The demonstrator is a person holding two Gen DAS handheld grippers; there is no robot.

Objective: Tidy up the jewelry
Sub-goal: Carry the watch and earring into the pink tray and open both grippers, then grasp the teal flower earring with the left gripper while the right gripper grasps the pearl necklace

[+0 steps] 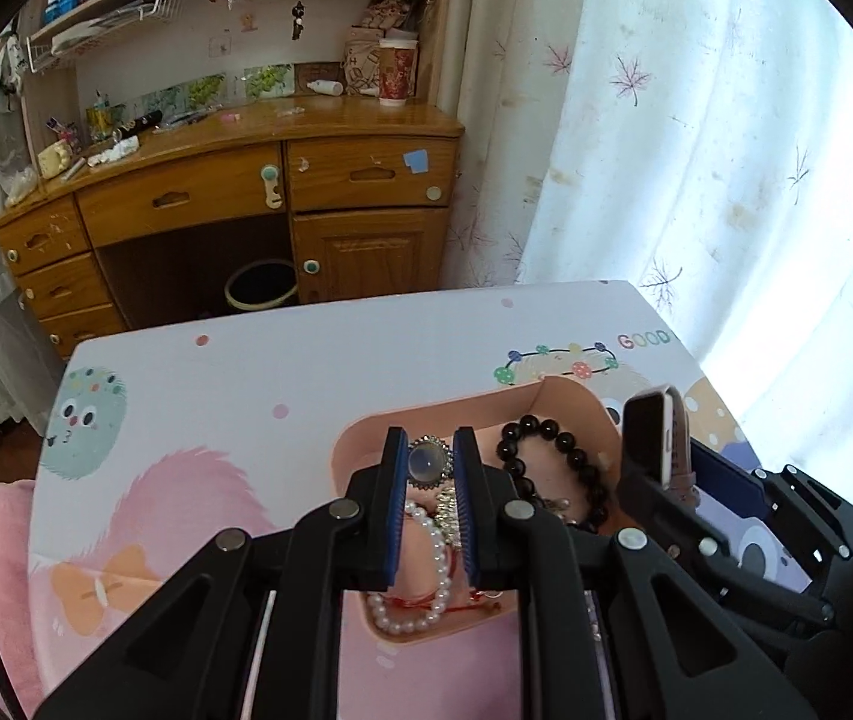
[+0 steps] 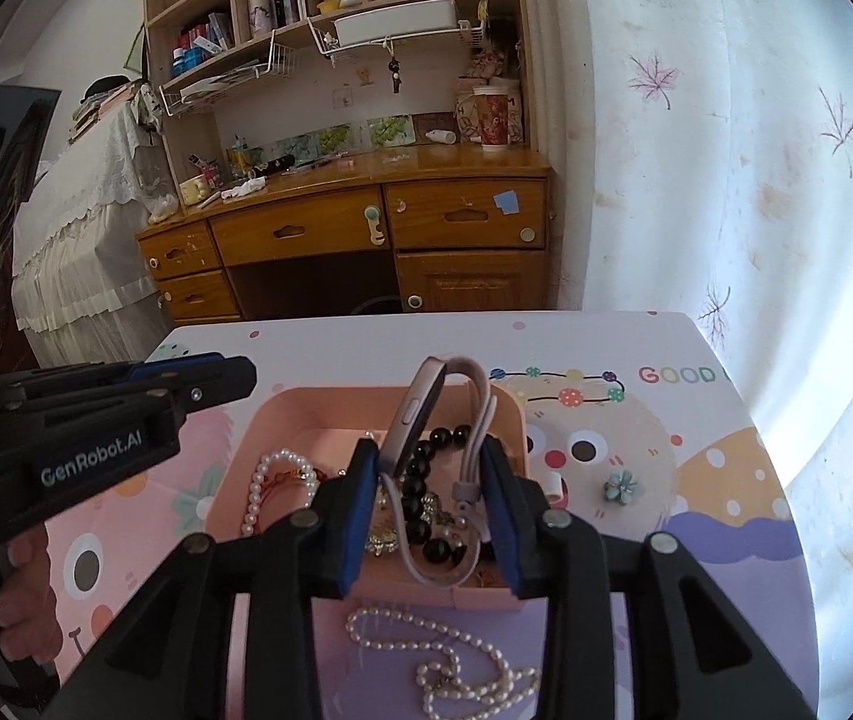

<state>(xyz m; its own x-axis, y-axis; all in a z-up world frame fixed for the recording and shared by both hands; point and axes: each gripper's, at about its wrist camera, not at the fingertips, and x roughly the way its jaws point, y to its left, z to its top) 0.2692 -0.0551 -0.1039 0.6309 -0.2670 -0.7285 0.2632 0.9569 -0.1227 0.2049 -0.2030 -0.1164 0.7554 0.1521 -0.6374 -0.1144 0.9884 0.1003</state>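
Note:
A pink tray (image 1: 462, 408) (image 2: 282, 414) sits on the cartoon-print table. My left gripper (image 1: 431, 450) is shut on a silver brooch with a pale blue stone (image 1: 428, 461), held over the tray. In the tray lie a pearl bracelet (image 1: 432, 564) (image 2: 270, 480) and a black bead bracelet (image 1: 570, 456) (image 2: 420, 480). My right gripper (image 2: 429, 450) is shut on a pink-strapped smartwatch (image 2: 420, 414) (image 1: 660, 438), held above the tray. A pearl necklace (image 2: 450, 660) lies on the table in front of the tray.
A small blue flower piece (image 2: 621, 487) and a white ring-like piece (image 2: 553, 485) lie on the table right of the tray. Beyond the table stand a wooden desk with shelves (image 1: 234, 180) (image 2: 366, 204), a bin (image 1: 261, 291) and a white curtain (image 1: 696, 150).

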